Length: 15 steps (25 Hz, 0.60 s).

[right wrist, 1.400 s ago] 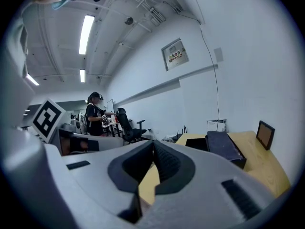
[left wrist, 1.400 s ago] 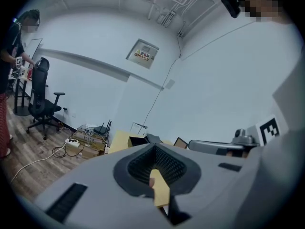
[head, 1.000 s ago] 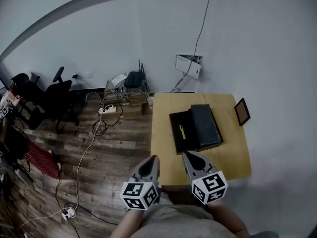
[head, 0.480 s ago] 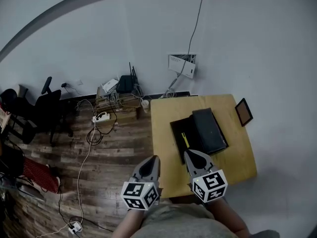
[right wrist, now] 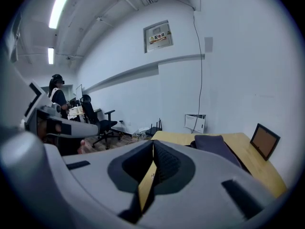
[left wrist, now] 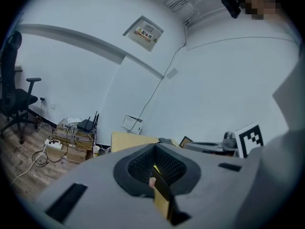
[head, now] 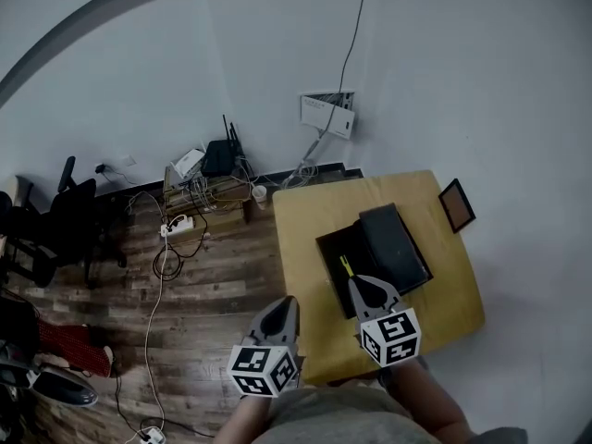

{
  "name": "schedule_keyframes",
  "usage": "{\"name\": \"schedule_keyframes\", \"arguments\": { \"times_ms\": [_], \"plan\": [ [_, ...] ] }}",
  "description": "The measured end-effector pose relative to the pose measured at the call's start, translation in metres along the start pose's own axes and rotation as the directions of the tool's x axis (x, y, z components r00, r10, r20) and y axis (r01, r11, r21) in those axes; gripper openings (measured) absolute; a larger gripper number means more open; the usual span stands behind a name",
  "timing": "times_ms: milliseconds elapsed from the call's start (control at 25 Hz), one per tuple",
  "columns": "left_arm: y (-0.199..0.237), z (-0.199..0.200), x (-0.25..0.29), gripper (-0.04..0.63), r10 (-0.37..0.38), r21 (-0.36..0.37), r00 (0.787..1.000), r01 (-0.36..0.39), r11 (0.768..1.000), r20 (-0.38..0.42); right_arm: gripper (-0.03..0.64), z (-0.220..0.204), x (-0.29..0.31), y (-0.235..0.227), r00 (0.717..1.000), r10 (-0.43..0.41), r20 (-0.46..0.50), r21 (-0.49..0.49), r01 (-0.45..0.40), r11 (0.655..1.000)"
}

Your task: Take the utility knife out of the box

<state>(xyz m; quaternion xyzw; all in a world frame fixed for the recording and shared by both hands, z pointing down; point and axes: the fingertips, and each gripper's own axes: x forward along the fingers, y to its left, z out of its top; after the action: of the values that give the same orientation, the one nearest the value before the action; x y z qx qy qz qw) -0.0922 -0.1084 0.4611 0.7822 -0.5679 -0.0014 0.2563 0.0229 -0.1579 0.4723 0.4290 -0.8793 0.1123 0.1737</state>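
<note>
Utility knife (head: pixel 345 265), a thin yellow-green strip, lies inside the open black box (head: pixel 330 251) in the middle of the wooden desk (head: pixel 305 215), with the box's dark lid (head: pixel 395 243) to its right. The right gripper (head: pixel 357 283) hangs over the near part of the desk, its tip just short of the knife; its jaws are pressed together with nothing between them. The left gripper (head: pixel 289 302) hovers off the desk's near left corner, above the wooden floor (head: pixel 213 294); its jaws are also pressed together and hold nothing. A small framed panel (head: pixel 456 205) stands at the desk's right edge by the wall. Cables (head: pixel 166 248) trail across the floor.
</note>
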Motion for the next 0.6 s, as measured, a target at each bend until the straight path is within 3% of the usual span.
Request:
{"name": "schedule_keyframes", "arguments": {
  "times_ms": [320,600],
  "plan": [
    [0.019,-0.008,0.022,0.003,0.006,-0.012,0.999,-0.007,1.000,-0.040,0.002,-0.041,0.049,-0.034,0.990,-0.039,-0.137,-0.015,0.037,0.999],
    [0.030,-0.014,0.026,0.003,0.015,-0.029,0.997,-0.018,0.999,-0.071,0.002,-0.073,0.090,-0.049,0.961,-0.064,-0.269,-0.064,0.048,0.997]
  ]
}}
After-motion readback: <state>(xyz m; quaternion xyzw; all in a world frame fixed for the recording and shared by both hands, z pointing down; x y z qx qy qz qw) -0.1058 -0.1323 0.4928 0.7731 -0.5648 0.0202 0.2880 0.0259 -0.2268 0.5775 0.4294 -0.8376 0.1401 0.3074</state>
